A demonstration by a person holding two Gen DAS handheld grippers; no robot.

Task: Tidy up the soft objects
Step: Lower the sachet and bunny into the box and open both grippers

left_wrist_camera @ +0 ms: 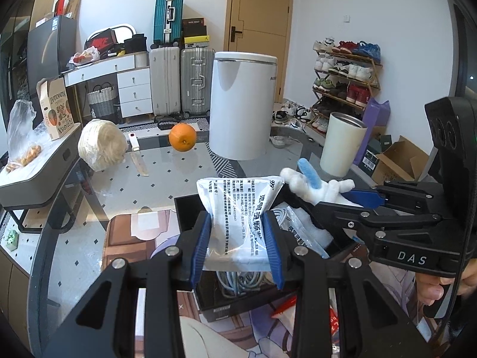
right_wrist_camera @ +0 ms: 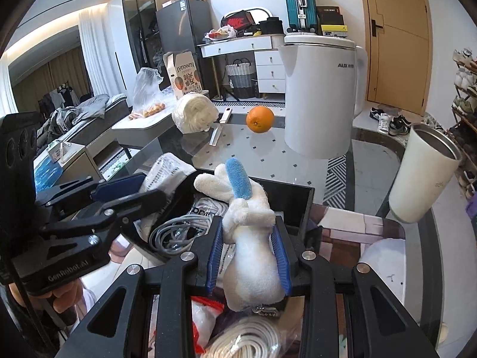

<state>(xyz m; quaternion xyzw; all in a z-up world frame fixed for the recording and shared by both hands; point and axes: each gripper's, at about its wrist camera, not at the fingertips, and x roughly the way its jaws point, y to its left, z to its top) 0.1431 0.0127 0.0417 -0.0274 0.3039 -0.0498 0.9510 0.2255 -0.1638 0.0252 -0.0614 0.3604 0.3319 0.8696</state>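
White and crinkly, the soft packet (left_wrist_camera: 238, 208) is sitting pinched between the blue pads of our left gripper (left_wrist_camera: 237, 238), hanging just over the open black box (right_wrist_camera: 298, 200) of cables. Our right gripper (right_wrist_camera: 249, 256) is squeezing the plush rabbit (right_wrist_camera: 247, 238) above the same box. We're judging this the placing step: lowering both in, then letting go.

Your glass table (left_wrist_camera: 167, 179) carried a white kettle (left_wrist_camera: 243, 106), an orange (left_wrist_camera: 182, 137), a knife (left_wrist_camera: 137, 156), a wrapped cabbage (left_wrist_camera: 101, 144), a steel-lined tumbler (left_wrist_camera: 342, 144), a printed mat (left_wrist_camera: 131, 238) and a black box (left_wrist_camera: 190, 208).
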